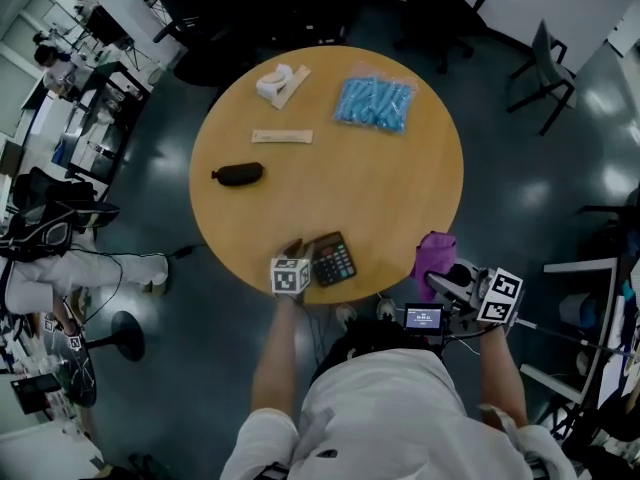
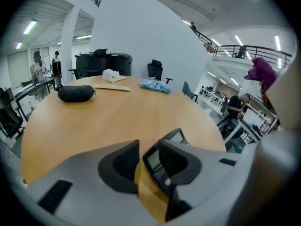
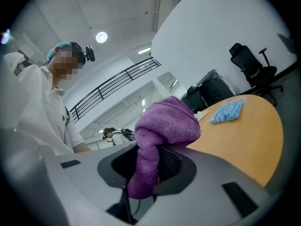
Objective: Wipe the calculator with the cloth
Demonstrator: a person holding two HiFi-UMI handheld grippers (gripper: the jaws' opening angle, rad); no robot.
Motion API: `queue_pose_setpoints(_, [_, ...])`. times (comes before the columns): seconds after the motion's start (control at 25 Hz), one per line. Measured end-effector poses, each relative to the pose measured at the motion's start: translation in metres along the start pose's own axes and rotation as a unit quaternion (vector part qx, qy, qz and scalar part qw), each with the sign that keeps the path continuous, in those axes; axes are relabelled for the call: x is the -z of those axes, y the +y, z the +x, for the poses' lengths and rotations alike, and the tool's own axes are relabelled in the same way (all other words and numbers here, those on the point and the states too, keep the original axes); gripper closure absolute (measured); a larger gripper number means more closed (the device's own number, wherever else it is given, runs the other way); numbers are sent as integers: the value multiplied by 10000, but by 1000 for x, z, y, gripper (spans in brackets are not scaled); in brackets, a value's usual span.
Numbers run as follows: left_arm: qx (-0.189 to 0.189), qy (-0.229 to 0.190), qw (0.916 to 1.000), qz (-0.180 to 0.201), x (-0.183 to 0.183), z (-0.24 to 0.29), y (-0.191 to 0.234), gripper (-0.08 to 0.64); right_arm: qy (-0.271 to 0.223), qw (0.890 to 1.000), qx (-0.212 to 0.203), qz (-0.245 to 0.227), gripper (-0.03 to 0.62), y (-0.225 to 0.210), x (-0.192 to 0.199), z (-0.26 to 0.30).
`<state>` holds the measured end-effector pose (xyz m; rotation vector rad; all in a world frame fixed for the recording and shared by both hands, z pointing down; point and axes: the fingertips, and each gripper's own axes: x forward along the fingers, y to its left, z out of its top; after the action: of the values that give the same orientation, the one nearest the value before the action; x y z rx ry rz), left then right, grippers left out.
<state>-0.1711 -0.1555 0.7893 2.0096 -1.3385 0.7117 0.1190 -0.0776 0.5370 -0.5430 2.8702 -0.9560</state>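
A black calculator (image 1: 333, 259) lies near the front edge of the round wooden table (image 1: 400, 188). My left gripper (image 1: 303, 252) points down at the calculator's left end. In the left gripper view the calculator (image 2: 162, 161) sits between the jaws against the right one, and bare table shows between it and the left pad, so the left gripper (image 2: 141, 150) is open. My right gripper (image 1: 452, 274) hangs off the table's front right edge, shut on a bunched purple cloth (image 1: 436, 252). In the right gripper view the cloth (image 3: 162, 131) bulges above that gripper (image 3: 148, 157) and hangs down between its jaws.
Further back on the table lie a black pouch (image 1: 238, 174), a thin wooden strip (image 1: 281, 136), a white object on a card (image 1: 277, 82) and a bag of blue items (image 1: 374, 103). Office chairs (image 1: 545, 68) stand beyond the table, and desks and cables crowd the floor at left.
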Motion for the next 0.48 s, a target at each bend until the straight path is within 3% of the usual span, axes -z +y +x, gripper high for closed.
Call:
queue_pose_setpoints(0.12, [-365, -288, 9989, -78, -11, -15, 5, 434, -133, 9998, 148, -49, 494, -1, -3, -5])
queue_pose_setpoints(0.24, [-854, -718, 9937, -136, -31, -44, 13, 434, -70, 9974, 620, -371, 494, -2, -6, -1])
queue_pose_setpoints(0.36, [-1305, -1286, 9827, -254, -56, -93, 6, 434, 14, 9887, 1200, -901, 494, 1, -11, 8])
queue_pose_setpoints(0.48, [-1594, -2016, 9662, -213, -79, -154, -24, 437, -42, 9698, 1871, -1566, 494, 6, -28, 18])
